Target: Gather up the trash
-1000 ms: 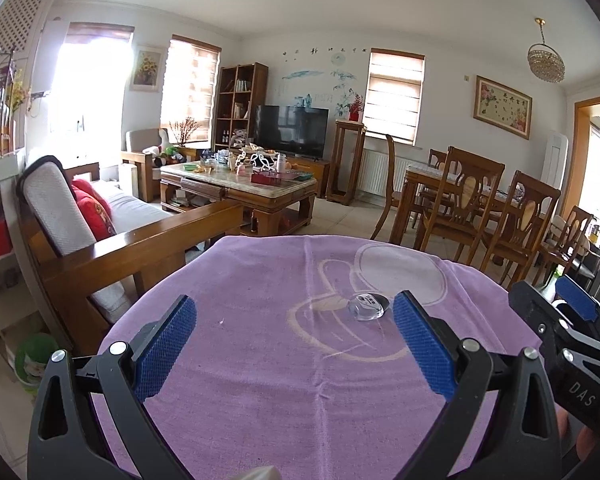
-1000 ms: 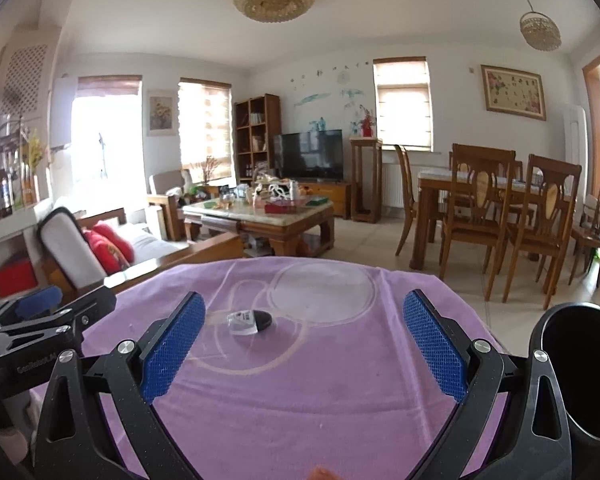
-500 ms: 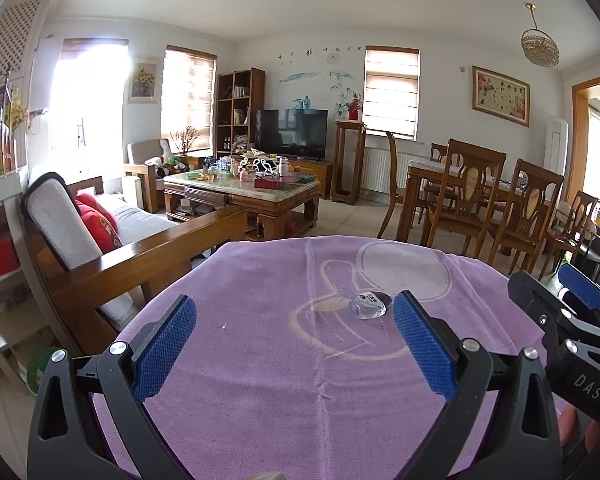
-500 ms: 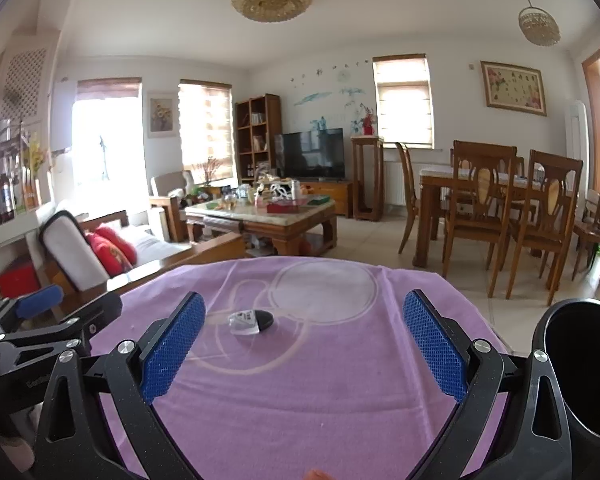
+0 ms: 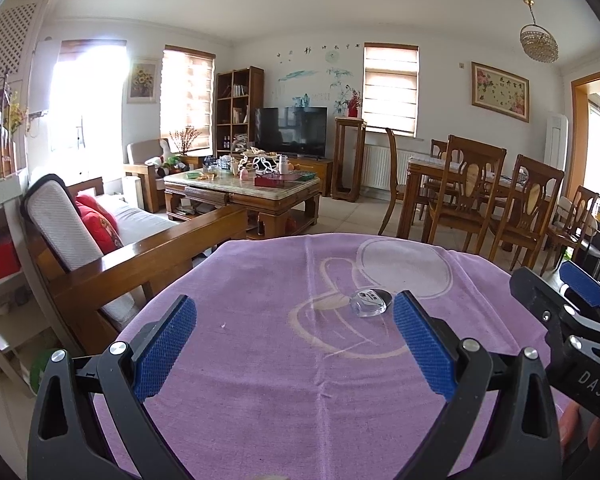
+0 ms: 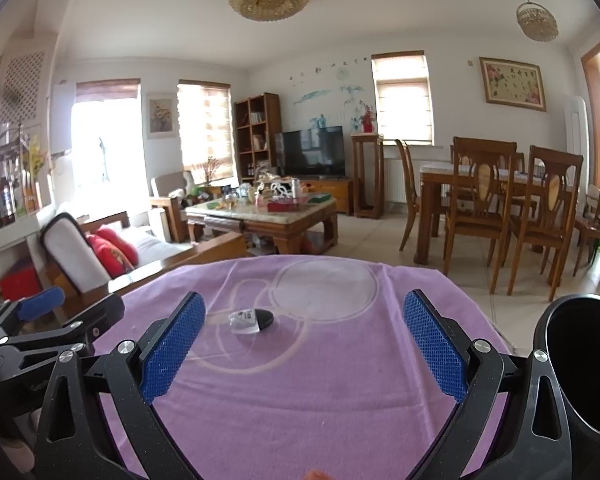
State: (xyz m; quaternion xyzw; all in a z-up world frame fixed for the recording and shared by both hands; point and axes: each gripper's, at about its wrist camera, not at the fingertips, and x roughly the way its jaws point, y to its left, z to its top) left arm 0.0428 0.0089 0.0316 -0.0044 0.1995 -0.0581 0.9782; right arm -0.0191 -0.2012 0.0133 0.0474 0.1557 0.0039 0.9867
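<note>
A small clear plastic cup with a black lid (image 5: 371,302) (image 6: 252,320) lies on its side on the purple cloth (image 5: 260,360) (image 6: 320,380). My left gripper (image 5: 294,346) is open above the cloth, with the cup just ahead of its right finger. My right gripper (image 6: 304,346) is open too, and the cup lies ahead near its left finger. A black bin (image 6: 580,364) stands at the table's right edge, beside the right gripper. Each gripper shows at the side of the other's view.
A wooden sofa with red cushions (image 5: 100,236) stands left of the table. Beyond are a coffee table (image 5: 244,196) crowded with items and a dining table with chairs (image 5: 492,204) to the right.
Both views have tilted down slightly over the second. The cup has not moved and both grippers have stayed open.
</note>
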